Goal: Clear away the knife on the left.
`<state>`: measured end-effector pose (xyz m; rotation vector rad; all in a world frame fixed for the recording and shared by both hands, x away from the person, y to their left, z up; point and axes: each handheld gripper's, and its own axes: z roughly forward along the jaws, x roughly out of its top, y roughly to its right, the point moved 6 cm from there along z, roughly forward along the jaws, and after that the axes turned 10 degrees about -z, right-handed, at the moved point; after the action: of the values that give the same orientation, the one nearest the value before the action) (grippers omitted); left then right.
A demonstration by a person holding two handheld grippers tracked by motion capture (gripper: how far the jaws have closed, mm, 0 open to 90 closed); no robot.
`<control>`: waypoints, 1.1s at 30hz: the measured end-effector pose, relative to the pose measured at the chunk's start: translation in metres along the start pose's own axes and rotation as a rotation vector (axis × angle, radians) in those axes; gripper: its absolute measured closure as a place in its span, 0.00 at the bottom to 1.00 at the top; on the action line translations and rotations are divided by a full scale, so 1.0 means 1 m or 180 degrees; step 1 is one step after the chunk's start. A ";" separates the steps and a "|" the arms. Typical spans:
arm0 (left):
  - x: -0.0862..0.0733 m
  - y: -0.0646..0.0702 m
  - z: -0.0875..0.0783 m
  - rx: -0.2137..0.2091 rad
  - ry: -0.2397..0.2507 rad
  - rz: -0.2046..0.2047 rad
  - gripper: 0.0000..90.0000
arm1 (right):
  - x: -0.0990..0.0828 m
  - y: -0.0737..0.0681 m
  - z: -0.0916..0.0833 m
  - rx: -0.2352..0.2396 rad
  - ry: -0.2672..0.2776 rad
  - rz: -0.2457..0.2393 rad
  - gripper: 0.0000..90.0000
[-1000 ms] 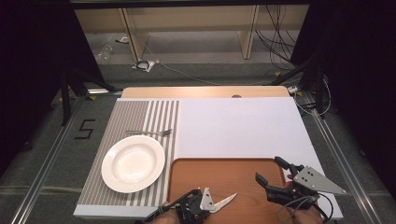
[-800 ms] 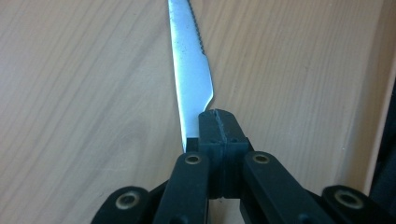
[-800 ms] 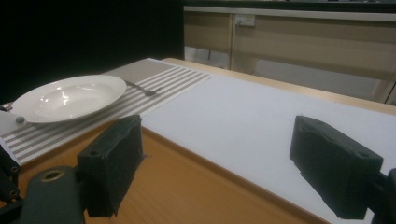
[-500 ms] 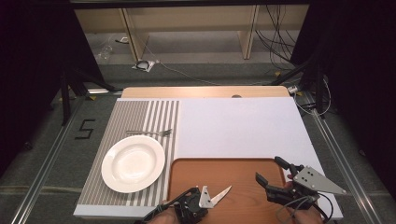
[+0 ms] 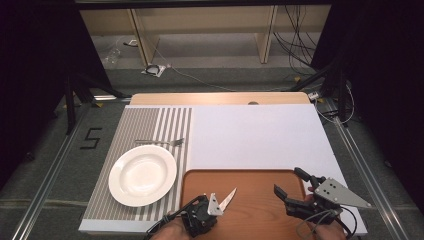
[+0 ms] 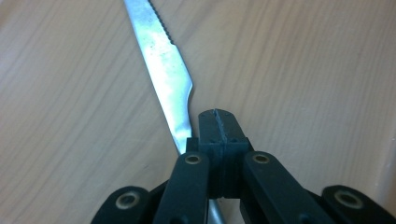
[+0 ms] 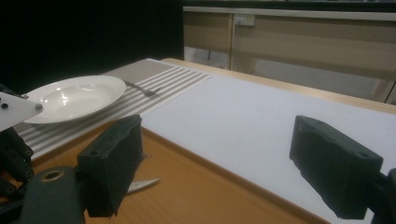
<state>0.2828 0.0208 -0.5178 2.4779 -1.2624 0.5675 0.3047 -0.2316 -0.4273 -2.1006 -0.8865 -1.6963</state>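
Note:
A table knife (image 5: 228, 198) lies slanted over the brown wooden tray (image 5: 260, 180), its serrated blade pointing up and to the right. My left gripper (image 5: 218, 204) is at the tray's near left, shut on the knife's handle end. In the left gripper view the pads (image 6: 218, 119) meet and the blade (image 6: 163, 70) runs out past their left side. My right gripper (image 5: 288, 181) hovers open over the tray's right part with nothing between its pads. In the right gripper view the blade tip (image 7: 142, 185) peeks out behind the left pad (image 7: 114, 158).
A white plate (image 5: 142, 175) sits on the striped placemat (image 5: 150, 125) at the left, with a fork (image 5: 160, 142) just beyond it. A white mat (image 5: 255, 135) covers the table's middle and right. Shelving and cables stand past the far edge.
The knife blade has swung from nearly level to pointing more steeply up-right, together with my left gripper. The right gripper has kept still.

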 end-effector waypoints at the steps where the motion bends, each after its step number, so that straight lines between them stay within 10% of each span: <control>1: 0.000 -0.002 -0.001 0.0005 -0.0009 -0.0009 0.99 | 0.000 0.000 0.000 0.0000 0.0000 0.0003 0.20; 33: -0.010 -0.033 -0.009 0.0105 -0.0112 -0.0300 0.99 | 0.000 0.001 0.001 -0.0008 0.0022 0.0020 0.20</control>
<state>0.3025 0.0500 -0.5177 2.5697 -1.1503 0.5273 0.3062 -0.2323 -0.4274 -2.0958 -0.8754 -1.7014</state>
